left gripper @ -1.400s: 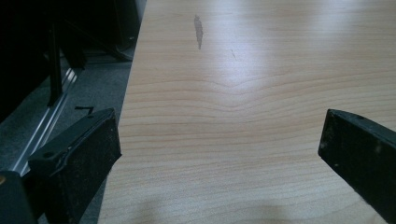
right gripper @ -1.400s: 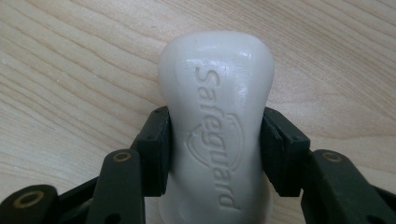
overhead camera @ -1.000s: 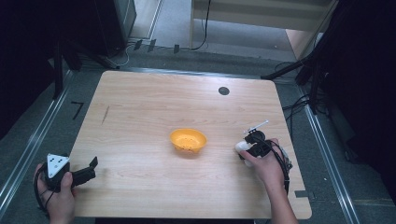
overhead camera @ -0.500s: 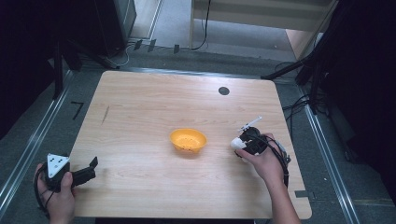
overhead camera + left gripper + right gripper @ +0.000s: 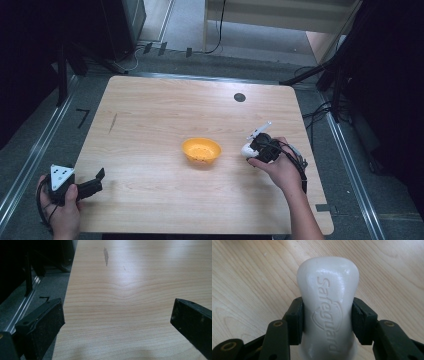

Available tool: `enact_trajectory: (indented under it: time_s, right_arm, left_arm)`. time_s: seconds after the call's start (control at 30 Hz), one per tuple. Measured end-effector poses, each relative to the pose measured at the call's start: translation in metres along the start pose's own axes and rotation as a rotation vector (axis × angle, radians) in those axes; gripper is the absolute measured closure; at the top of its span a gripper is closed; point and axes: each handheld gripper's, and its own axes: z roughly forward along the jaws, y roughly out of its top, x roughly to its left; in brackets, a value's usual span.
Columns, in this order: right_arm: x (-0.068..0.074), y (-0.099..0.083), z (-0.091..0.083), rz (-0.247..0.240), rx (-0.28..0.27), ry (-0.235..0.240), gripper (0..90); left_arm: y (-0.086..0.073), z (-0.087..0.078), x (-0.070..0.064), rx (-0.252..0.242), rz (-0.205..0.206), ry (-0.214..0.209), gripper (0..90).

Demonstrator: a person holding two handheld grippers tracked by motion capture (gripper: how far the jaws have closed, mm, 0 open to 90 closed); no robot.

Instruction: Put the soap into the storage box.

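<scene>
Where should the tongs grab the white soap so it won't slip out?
Probably at the waist. The white soap pinches in at its middle and bulges at the end, so pads on its two narrow sides sit in that dip. The right tongs already come in along its length and squeeze it there, word side facing the camera. The wider end should help stop it sliding out.
</scene>
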Motion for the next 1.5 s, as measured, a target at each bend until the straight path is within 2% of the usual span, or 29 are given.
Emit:
enact_trajectory:
  time_s: [0.17, 0.4, 0.43, 0.67, 0.9, 1.13, 1.5]
  right_arm:
    - [0.003, 0.009, -0.001, -0.057, 0.001, 0.017, 51.1]
    - [0.004, 0.019, -0.005, -0.097, -0.009, 0.024, 51.1]
    - [0.006, 0.022, -0.006, -0.114, -0.011, 0.028, 51.1]
    - [0.008, 0.029, -0.009, -0.146, -0.019, 0.018, 51.1]
    - [0.01, 0.037, -0.012, -0.186, -0.024, 0.025, 51.1]
    - [0.014, 0.046, -0.015, -0.204, -0.038, 0.037, 51.0]
    - [0.023, 0.059, -0.013, -0.25, -0.038, 0.048, 51.0]
  left_arm:
    - [0.0, 0.0, 0.0, 0.0, 0.001, -0.001, 0.0]
    - [0.0, 0.0, 0.0, 0.001, 0.0, 0.0, 0.0]
    - [0.0, 0.0, 0.0, 0.001, 0.001, 0.0, 0.0]
    - [0.0, 0.0, 0.0, 0.001, 0.001, -0.002, 0.0]
    - [0.0, 0.0, 0.0, 0.001, 0.002, -0.002, 0.0]
    - [0.0, 0.0, 0.0, -0.001, 0.0, -0.002, 0.0]
    - [0.0, 0.0, 0.0, 0.0, -0.002, 0.001, 0.0]
